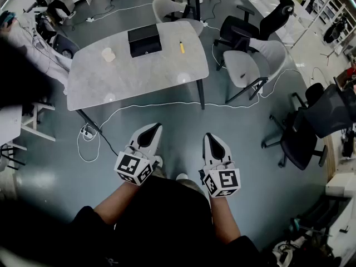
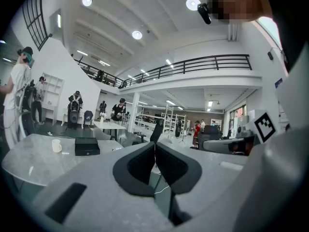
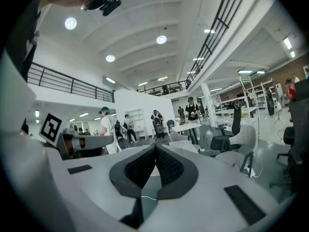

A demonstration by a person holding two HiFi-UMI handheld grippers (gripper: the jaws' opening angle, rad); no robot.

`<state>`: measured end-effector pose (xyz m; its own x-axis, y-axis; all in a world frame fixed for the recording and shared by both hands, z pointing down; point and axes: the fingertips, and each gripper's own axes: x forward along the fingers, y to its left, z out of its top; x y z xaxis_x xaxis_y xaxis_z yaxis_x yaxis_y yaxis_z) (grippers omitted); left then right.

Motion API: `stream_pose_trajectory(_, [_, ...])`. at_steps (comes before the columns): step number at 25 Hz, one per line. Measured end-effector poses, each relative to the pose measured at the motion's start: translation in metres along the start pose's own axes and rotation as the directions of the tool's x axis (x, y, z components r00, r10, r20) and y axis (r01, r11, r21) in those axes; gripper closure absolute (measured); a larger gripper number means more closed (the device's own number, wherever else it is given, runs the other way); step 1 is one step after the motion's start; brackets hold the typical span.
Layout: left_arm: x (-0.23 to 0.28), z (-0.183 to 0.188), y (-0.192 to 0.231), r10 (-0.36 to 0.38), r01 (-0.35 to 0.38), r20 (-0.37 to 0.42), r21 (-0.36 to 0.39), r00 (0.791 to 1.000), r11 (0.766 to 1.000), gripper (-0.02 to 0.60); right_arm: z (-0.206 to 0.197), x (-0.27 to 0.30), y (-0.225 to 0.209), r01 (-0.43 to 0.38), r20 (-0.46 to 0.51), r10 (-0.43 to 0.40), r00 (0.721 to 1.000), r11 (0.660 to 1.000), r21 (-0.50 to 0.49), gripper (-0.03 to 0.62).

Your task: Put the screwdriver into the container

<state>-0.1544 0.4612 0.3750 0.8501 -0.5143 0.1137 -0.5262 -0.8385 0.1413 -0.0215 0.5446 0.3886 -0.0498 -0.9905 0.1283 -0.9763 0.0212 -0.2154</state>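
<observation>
On the grey table point(image 1: 94, 82) ahead lie a yellow-handled screwdriver point(image 1: 182, 47) and, to its left, a black box-shaped container point(image 1: 144, 40). My left gripper point(image 1: 152, 130) and right gripper point(image 1: 212, 139) hang side by side over the floor, short of the table's near edge, both pointing at it. Each is shut with its pads together and nothing between them. In the left gripper view the shut left gripper point(image 2: 155, 145) faces the container point(image 2: 87, 146) on the table point(image 2: 29, 163). The right gripper point(image 3: 155, 148) looks past the table's right side.
A white cup point(image 1: 108, 54) stands left of the container. A white cable point(image 1: 167, 103) and a power strip point(image 1: 86, 131) lie on the floor under the table's near edge. Office chairs point(image 1: 245, 65) stand to the right, another point(image 1: 303, 132) further right. People stand in the background.
</observation>
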Motion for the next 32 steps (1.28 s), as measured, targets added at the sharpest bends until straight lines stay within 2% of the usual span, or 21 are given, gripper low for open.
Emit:
stream_pose_trajectory(5, [-0.009, 0.000, -0.023, 0.006, -0.006, 0.045, 0.009, 0.999, 1.000, 0.565, 0.009, -0.024, 0.017, -0.001, 0.039, 0.003, 0.999, 0.998, -0.067, 0.582])
stream_pose_trajectory(9, [-0.010, -0.010, -0.036, -0.017, 0.017, 0.009, -0.008, 1.000, 1.000, 0.565, 0.008, -0.036, 0.018, -0.003, 0.032, 0.004, 0.999, 0.999, -0.044, 0.582])
stream_pose_trajectory(15, [0.005, -0.020, -0.049, -0.031, 0.031, 0.015, -0.037, 0.999, 0.999, 0.565, 0.004, -0.048, -0.012, 0.043, 0.031, -0.043, 0.999, 0.999, 0.007, 0.582])
stream_pose_trajectory(19, [0.009, -0.030, -0.033, -0.012, 0.011, -0.011, -0.043, 1.000, 0.999, 0.565, -0.005, -0.041, -0.025, 0.053, 0.006, -0.053, 0.999, 0.999, 0.013, 0.582])
stream_pose_trajectory(22, [0.022, -0.038, -0.020, -0.010, 0.008, -0.042, -0.030, 0.999, 1.000, 0.565, 0.000, -0.028, -0.032, 0.025, 0.024, -0.025, 0.999, 0.999, 0.028, 0.582])
stream_pose_trajectory(25, [0.052, -0.037, -0.002, -0.002, 0.000, -0.036, -0.051, 0.999, 0.999, 0.565, 0.004, -0.007, -0.047, 0.017, 0.027, -0.018, 0.999, 1.000, 0.026, 0.581])
stream_pose_trajectory(32, [0.148, -0.022, 0.056, -0.015, 0.014, -0.015, -0.082, 1.000, 0.997, 0.565, 0.004, 0.063, -0.092, 0.059, -0.063, -0.059, 0.996, 0.998, 0.004, 0.581])
